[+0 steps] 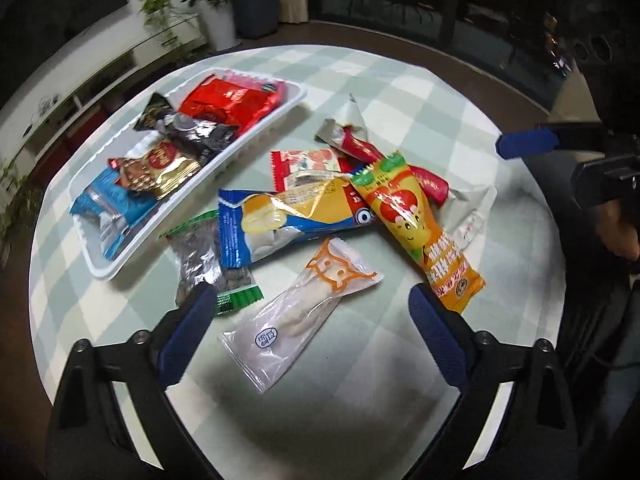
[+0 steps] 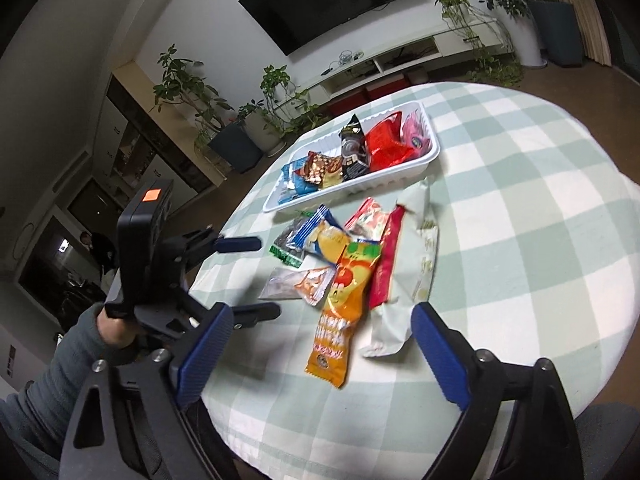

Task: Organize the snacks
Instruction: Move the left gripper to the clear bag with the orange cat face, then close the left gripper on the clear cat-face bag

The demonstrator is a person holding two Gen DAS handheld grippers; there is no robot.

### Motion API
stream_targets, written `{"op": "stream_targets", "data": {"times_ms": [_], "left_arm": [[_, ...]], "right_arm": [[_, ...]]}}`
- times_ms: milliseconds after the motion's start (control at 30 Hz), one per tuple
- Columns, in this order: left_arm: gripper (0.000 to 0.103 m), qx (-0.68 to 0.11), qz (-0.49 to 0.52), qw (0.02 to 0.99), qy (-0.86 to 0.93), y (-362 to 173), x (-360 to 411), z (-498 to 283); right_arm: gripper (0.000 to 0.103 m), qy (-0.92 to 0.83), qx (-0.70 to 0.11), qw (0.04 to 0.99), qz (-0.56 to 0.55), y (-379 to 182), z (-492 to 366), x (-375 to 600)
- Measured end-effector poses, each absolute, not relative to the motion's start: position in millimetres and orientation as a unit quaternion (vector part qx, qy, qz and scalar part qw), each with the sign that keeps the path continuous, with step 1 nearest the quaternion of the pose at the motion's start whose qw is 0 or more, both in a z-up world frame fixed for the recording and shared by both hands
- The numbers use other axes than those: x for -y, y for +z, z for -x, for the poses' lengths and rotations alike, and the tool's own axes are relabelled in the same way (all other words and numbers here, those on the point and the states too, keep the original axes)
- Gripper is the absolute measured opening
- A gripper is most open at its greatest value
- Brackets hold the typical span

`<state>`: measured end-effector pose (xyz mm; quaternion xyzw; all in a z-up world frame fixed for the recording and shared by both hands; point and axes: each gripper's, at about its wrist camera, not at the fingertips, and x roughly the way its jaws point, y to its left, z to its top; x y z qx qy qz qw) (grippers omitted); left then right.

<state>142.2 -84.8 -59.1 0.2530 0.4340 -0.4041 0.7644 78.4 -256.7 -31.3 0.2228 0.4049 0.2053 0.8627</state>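
Both claws are spread wide with nothing in them: left gripper (image 1: 308, 312) hangs over the clear packet (image 1: 298, 314) at the table's (image 1: 400, 80) near edge, right gripper (image 2: 322, 340) over the orange packet (image 2: 340, 308). The white tray (image 2: 400, 178) sits toward the far edge, half full of snacks.

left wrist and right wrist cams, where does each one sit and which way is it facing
Left wrist: sits on the left gripper, angled steeply down at the clear cat-print packet and the white tray; its own open blue fingers show, plus the right gripper at the right edge.
Right wrist: sits on the right gripper, looking shallower across the table toward the TV wall; the left gripper, hand and grey sleeve show.
Shared: tray, snack pile, orange packet, checked tablecloth.
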Motion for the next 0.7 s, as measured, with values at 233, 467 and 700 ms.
{"op": "stream_targets", "data": {"times_ms": [233,467,700], "left_arm": [[0.078,-0.445,-0.307,0.724,-0.427,-76.4,107.4,-151.4],[0.066,-0.484,-0.314,0.696,-0.428,-94.7,118.0,-171.1],[0.043,-0.498,-0.296,0.691,-0.433,-94.2,116.7,-172.2]], "right_arm": [[0.089,0.208,-0.413,0.857,-0.23,-38.5,-77.0,257.4],[0.088,0.215,-0.422,0.85,-0.23,-45.2,-79.9,256.2],[0.084,0.218,-0.43,0.846,-0.228,-50.0,-79.5,254.6]]}}
